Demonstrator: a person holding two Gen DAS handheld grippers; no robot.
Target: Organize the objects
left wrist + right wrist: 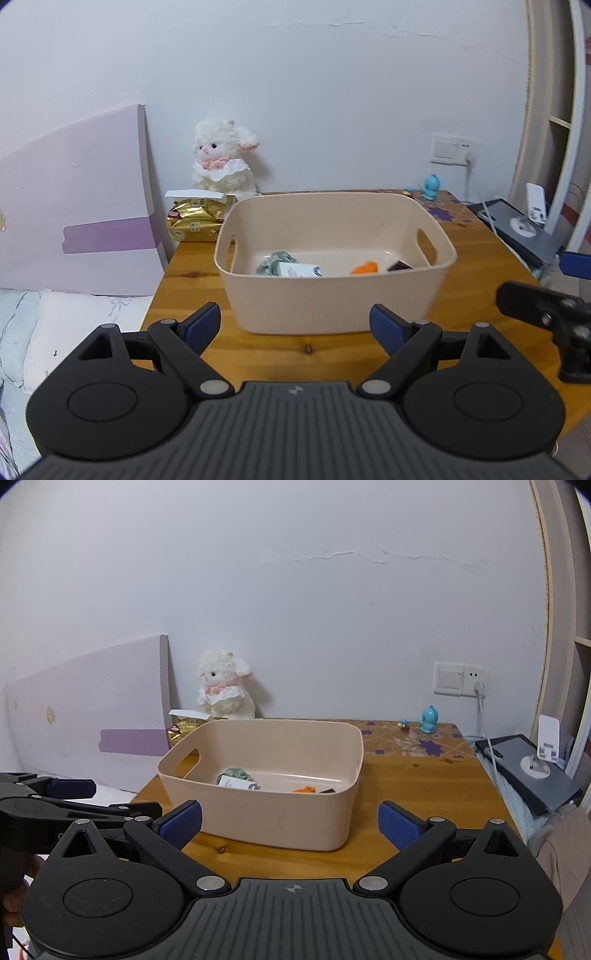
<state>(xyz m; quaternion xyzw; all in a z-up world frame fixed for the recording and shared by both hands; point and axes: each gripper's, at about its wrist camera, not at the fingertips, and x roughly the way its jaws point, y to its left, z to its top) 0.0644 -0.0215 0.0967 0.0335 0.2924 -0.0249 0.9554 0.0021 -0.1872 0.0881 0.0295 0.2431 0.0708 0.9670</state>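
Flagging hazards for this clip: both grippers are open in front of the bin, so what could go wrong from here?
1. The beige bin sits near the wooden table's front-left corner; a push from the left gripper or right gripper might slide it off.
2. The bin wall hides much of the white box and orange item, so reaching in could miss.
3. The charging cable hangs beside the table's right edge and could snag.

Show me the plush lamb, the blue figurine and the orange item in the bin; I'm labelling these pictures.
plush lamb (221, 162), left wrist view, chest
blue figurine (428, 720), right wrist view, body
orange item (365, 267), left wrist view, top, inside the bin (332, 306)
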